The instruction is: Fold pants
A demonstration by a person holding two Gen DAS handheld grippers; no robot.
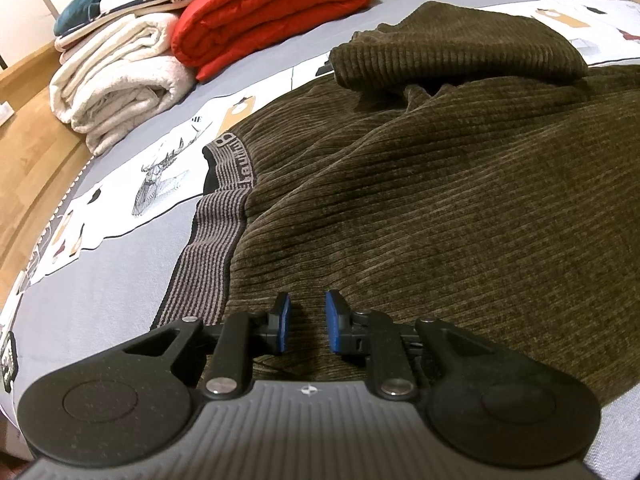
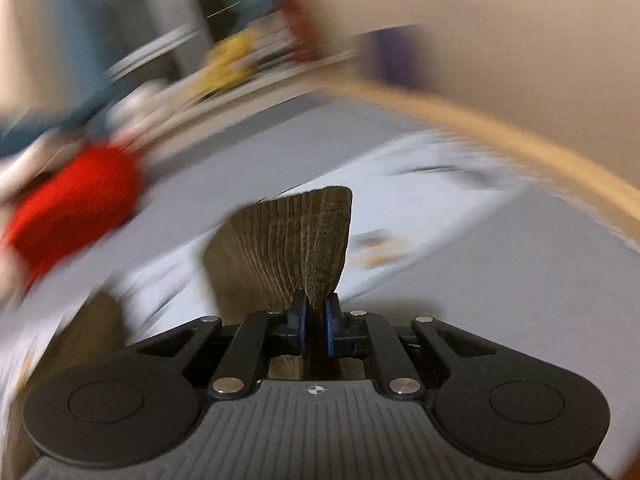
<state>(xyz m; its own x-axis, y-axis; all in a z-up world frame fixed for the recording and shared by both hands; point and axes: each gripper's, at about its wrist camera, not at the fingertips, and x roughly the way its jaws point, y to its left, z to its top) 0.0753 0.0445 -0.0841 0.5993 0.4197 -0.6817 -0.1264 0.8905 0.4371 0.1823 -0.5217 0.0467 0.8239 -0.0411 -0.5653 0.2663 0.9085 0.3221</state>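
pants leg carried over while the waist end waits on the bed

left wrist view: the olive corduroy pants (image 1: 420,208) are seen spread over the grey printed bed (image 1: 120,300), with one part already doubled over at the far end. a striped garment (image 1: 212,248) is partly covered by the near left edge of the pants. the left tool (image 1: 307,322) is held just above the near cloth with its blue pads apart and nothing between them. a folded white blanket (image 1: 120,80) and a red blanket (image 1: 272,12) are stacked well apart at the far left.

right wrist view: the picture is heavily smeared, so a fast swing is judged. the right tool (image 2: 314,330) is closed on a pinched edge of the pants (image 2: 288,248), which fans upward ahead of the pads.

for a clean fold, the lifted edge is best laid square onto the matching edge, and the near cloth should be pinned by the left tool so the striped garment beneath is not dragged along.
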